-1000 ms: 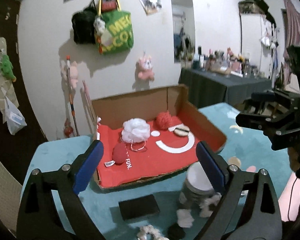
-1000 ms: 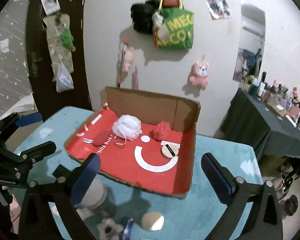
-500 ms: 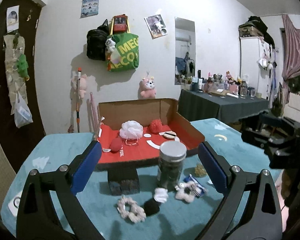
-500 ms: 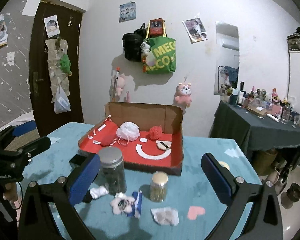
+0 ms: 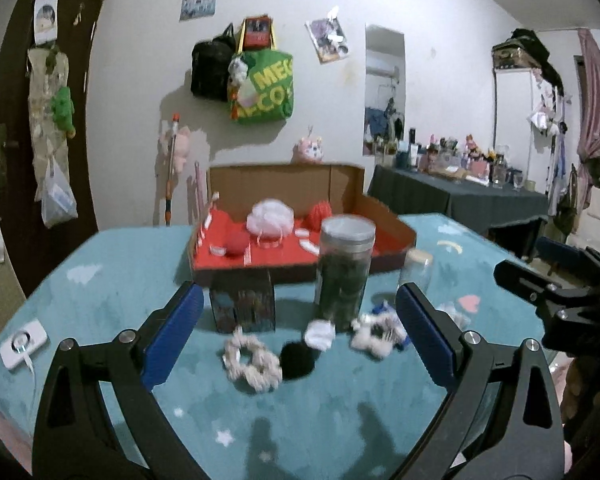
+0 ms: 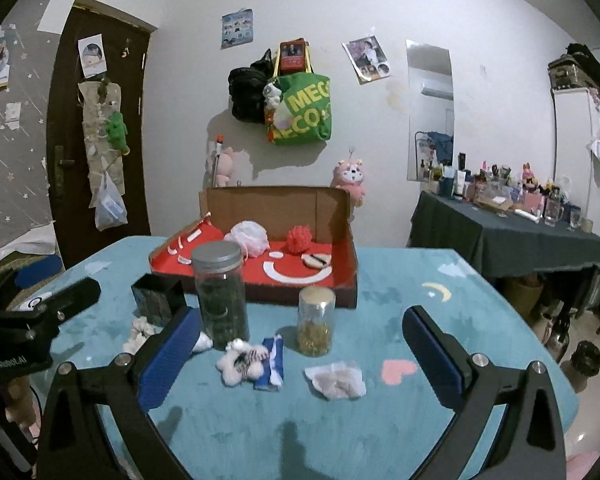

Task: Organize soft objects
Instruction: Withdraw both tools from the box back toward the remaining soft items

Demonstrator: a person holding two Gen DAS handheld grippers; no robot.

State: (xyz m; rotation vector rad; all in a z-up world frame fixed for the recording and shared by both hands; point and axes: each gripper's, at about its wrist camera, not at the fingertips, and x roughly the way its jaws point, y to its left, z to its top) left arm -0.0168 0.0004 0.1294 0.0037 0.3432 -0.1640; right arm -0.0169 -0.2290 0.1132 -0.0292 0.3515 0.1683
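- Your left gripper is wide open and holds nothing; the white scrunchie and black pompom lie in the lower centre of its view, just ahead between its fingers.
- Your right gripper is also wide open and empty (the fluffy striped piece lies left of its centre).
- The left gripper seems nearer to the scrunchie on the surface.

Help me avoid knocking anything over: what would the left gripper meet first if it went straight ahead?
Probably the black pom-pom and white scrunchie low between its fingers, then the tall dark jar; depth is unclear.
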